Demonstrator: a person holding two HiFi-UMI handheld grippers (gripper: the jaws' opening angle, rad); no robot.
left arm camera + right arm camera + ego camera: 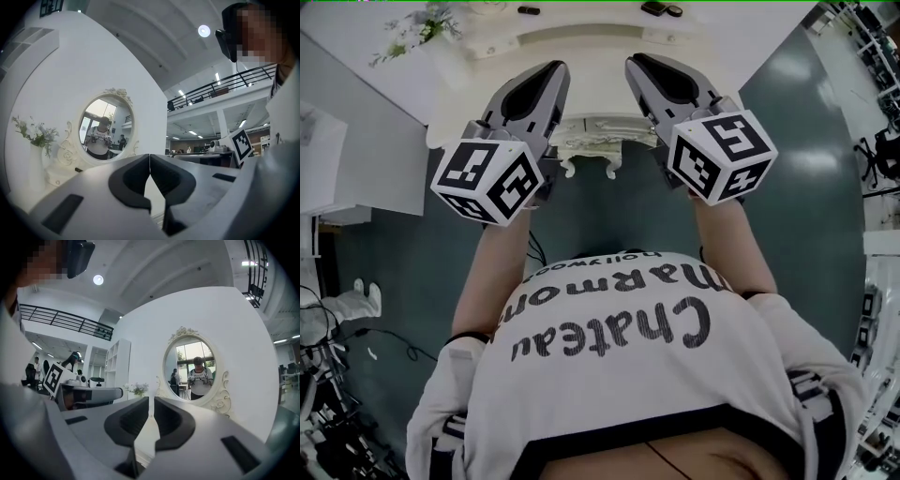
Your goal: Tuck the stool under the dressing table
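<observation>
White carved stool appears tucked under the cream dressing table's near edge, low between the left gripper and right gripper, both clenched empty and equally close

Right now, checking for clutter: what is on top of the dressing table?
Flowers, an oval mirror and small dark items show. The left gripper and right gripper cover parts of its front.
</observation>
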